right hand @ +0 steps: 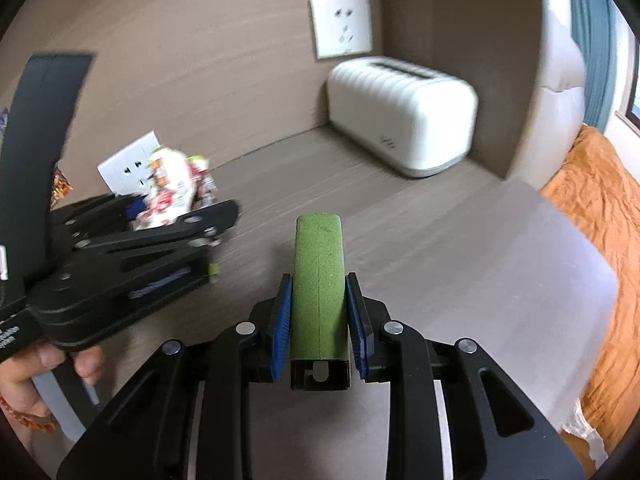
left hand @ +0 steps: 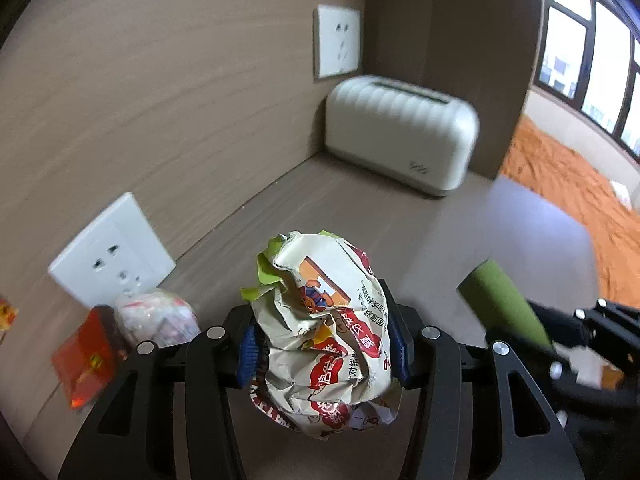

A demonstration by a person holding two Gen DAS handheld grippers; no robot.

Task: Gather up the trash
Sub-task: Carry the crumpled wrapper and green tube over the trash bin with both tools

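Grey-brown wood grain covers the tabletop (left hand: 344, 200) and the wall panels behind it, which meet in a corner at about one o'clock. Nearest in the left wrist view, the left tongs (left hand: 322, 346) are clenched on a crumpled snack wrapper (left hand: 324, 328), white with red and green print, pinched between the blue pads (left hand: 247, 354) and held up off the tabletop. In the right wrist view the right tongs (right hand: 319, 320) grip a green rectangular box (right hand: 319, 284) that stands up between the blue pads (right hand: 281, 326), its dark open end toward the camera. That same box (left hand: 506, 304) shows at three o'clock in the left view, blurred, with the right tongs' black frame behind it. At nine o'clock in the left view, a red packet (left hand: 82, 354) and a balled clear plastic wrapper (left hand: 158, 316) lie close together on the tabletop, just below a white wall socket (left hand: 114, 252). Farther back at one o'clock a white ribbed toaster (left hand: 400, 132) sits in the corner, beneath a second socket (left hand: 339, 40). Beyond the tabletop's edge at three o'clock lie an orange bed cover (left hand: 568, 184) and dark-framed windows (left hand: 592, 52).
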